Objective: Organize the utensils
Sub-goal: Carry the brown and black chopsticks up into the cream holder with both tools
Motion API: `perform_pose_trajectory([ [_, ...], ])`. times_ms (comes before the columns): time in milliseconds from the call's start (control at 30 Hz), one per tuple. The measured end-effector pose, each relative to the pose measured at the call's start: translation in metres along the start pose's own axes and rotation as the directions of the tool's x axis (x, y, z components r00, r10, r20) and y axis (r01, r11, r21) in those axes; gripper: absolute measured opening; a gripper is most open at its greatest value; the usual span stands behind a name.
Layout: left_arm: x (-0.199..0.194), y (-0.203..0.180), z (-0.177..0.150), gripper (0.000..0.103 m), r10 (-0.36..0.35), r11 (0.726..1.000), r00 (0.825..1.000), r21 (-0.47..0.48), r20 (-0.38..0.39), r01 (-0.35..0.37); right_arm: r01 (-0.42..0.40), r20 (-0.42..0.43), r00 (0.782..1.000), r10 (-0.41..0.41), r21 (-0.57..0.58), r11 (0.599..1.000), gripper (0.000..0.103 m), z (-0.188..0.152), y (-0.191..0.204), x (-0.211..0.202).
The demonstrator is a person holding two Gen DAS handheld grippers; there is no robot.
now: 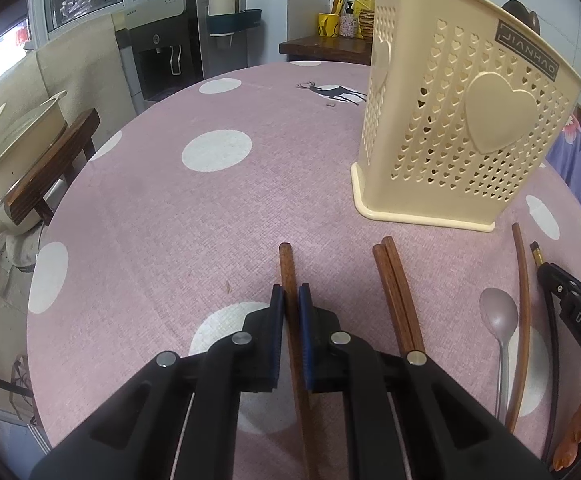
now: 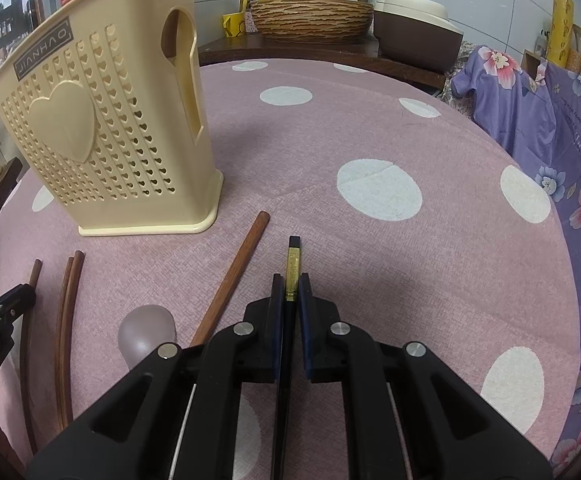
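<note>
Left tongs (image 1: 290, 300) closed on stiff, light brown wooden chopstick (image 1: 288, 268) near butt; right tongs (image 2: 290, 290) closed on slick black gold-banded chopstick (image 2: 293, 264).

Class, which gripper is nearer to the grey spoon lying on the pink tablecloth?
Right. The right gripper sits just past one wooden chopstick from the grey spoon; the left gripper lies beyond a chopstick pair.

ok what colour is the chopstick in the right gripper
Black chopstick with a gold band near its end, clearest in the right wrist view.
</note>
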State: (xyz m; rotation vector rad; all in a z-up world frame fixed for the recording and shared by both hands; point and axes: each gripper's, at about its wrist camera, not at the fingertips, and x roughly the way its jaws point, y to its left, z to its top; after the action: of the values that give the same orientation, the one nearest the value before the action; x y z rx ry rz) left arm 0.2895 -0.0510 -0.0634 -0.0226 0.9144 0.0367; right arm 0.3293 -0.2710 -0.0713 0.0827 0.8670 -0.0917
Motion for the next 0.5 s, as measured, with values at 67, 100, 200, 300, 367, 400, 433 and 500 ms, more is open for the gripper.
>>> perform_pose_trajectory([
  [67, 0.000, 0.001, 0.001, 0.009, -0.007, 1.000, 1.000, -0.004, 0.000, 0.007, -0.017, 0.014, 1.000, 0.017, 0.004, 1.000, 0.008, 0.000, 0.000, -0.003],
  [100, 0.000, 0.002, 0.002, 0.009, -0.014, 1.000, 1.000, -0.008, 0.001, 0.014, -0.024, 0.018, 1.000, 0.024, 0.006, 1.000, 0.008, -0.001, 0.000, -0.006],
  [200, -0.005, 0.005, 0.003, 0.009, -0.028, 0.999, 0.999, -0.016, 0.016, 0.028, -0.053, 0.048, 0.998, 0.052, 0.015, 0.999, 0.008, -0.001, -0.001, -0.016],
  [300, -0.016, 0.009, 0.007, 0.008, -0.049, 0.998, 0.998, -0.030, 0.044, 0.050, -0.075, 0.094, 0.993, 0.074, 0.016, 0.997, 0.008, 0.000, -0.003, -0.033],
  [367, -0.029, 0.013, 0.012, 0.008, -0.067, 0.997, 0.995, -0.040, 0.079, 0.070, -0.100, 0.126, 0.987, 0.098, 0.010, 0.995, 0.008, 0.001, -0.004, -0.046],
  [400, -0.035, 0.014, 0.014, 0.008, -0.073, 0.996, 0.993, -0.040, 0.095, 0.077, -0.113, 0.144, 0.983, 0.111, 0.006, 0.994, 0.008, 0.001, -0.004, -0.054],
  [433, -0.042, 0.015, 0.016, 0.008, -0.085, 0.995, 0.990, -0.042, 0.114, 0.090, -0.127, 0.158, 0.979, 0.125, 0.002, 0.992, 0.008, 0.002, -0.004, -0.061],
  [500, -0.057, 0.018, 0.021, 0.008, -0.102, 0.993, 0.983, -0.044, 0.152, 0.110, -0.154, 0.190, 0.970, 0.153, -0.005, 0.988, 0.008, 0.005, -0.006, -0.075],
])
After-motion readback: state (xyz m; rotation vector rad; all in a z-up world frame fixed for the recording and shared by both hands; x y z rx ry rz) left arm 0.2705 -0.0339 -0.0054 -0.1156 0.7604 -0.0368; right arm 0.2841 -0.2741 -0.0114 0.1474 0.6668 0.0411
